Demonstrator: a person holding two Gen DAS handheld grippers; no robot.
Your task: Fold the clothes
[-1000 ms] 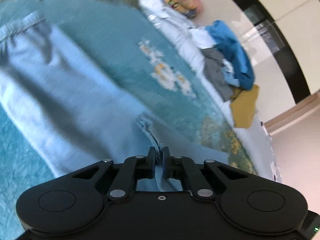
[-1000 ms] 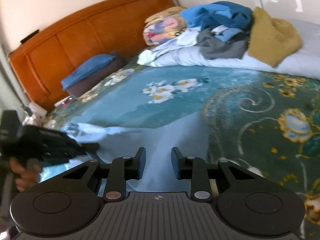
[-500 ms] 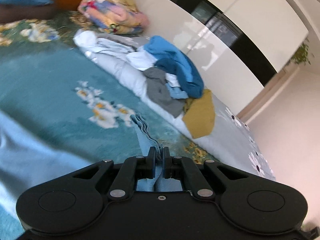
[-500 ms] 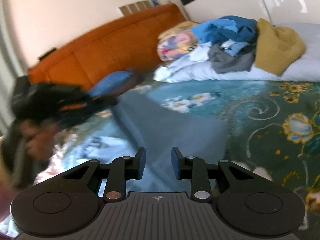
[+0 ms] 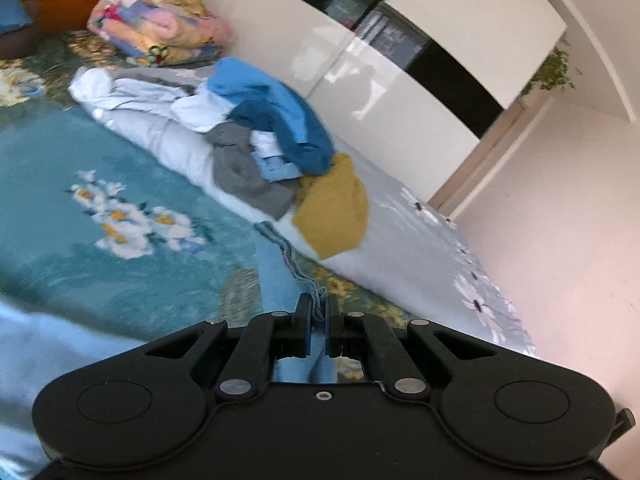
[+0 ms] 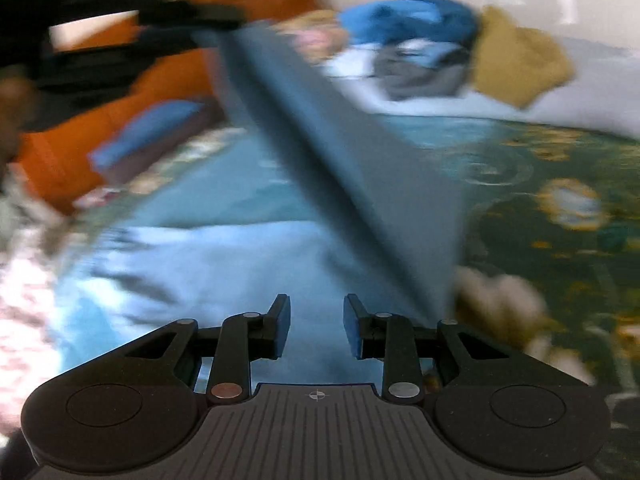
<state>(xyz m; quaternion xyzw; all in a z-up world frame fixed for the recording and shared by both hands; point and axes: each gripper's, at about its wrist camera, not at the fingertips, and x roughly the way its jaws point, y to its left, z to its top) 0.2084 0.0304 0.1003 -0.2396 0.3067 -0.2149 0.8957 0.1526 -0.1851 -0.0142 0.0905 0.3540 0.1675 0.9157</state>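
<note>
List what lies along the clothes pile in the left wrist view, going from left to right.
Rolled floral blanket → white cloth → blue top → mustard garment.

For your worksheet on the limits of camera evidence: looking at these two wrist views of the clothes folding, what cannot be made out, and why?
- Light blue garment, left wrist view: its type and full shape; the frame edge and the left gripper cut it off.
- Right wrist view: motion blur smears the lifted cloth and pile of clothes.
- Right gripper: jaws apart; the cloth lies beyond them, but contact with it is unclear.
</note>
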